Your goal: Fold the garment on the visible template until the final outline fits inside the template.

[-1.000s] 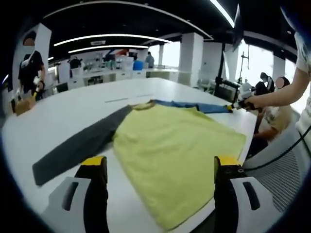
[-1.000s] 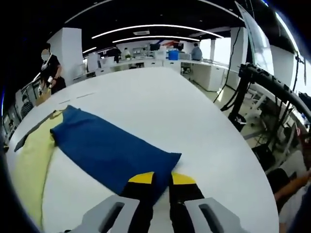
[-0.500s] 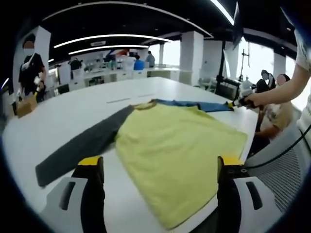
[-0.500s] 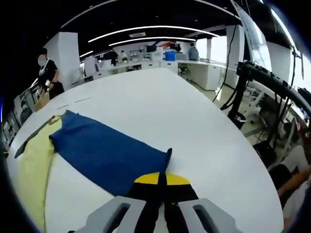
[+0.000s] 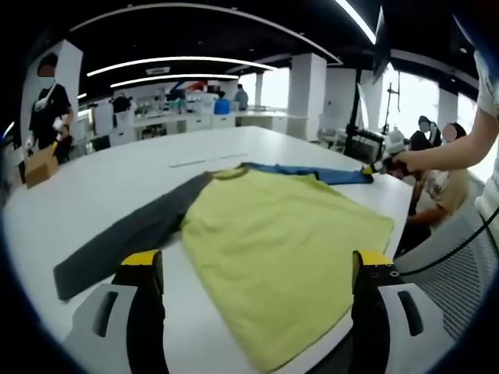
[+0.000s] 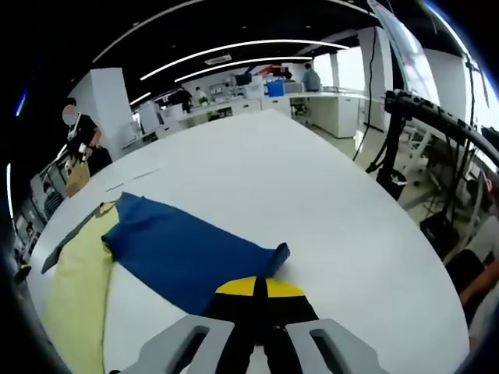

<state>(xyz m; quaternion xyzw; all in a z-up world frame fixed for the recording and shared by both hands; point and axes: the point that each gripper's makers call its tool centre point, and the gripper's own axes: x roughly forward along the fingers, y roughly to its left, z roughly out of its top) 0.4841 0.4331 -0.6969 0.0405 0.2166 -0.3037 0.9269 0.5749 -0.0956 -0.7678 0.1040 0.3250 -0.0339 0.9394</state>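
Observation:
A long-sleeved shirt lies flat on the white table (image 5: 117, 179). It has a yellow body (image 5: 273, 249), a grey sleeve (image 5: 125, 241) stretched to the left and a blue sleeve (image 5: 327, 173) at the far right. My left gripper (image 5: 258, 261) hovers open and wide over the shirt's near hem, holding nothing. At the far right, my right gripper (image 5: 373, 167) pinches the blue sleeve's end. In the right gripper view, that gripper (image 6: 254, 287) is shut on the cuff of the blue sleeve (image 6: 187, 249), which curls up slightly at the jaws. The yellow body (image 6: 74, 312) lies to the left.
Thin tape marks (image 5: 189, 161) lie on the table beyond the collar. A person (image 5: 47, 101) stands at the far left and another sits by the right edge (image 5: 437, 183). A mesh chair (image 5: 460, 265) is near right. Cables and a stand (image 6: 437, 125) flank the table's right edge.
My right gripper went from slightly parted to shut on the blue cuff, and the cuff has lifted and bunched a little. My left gripper has hardly moved and stays open.

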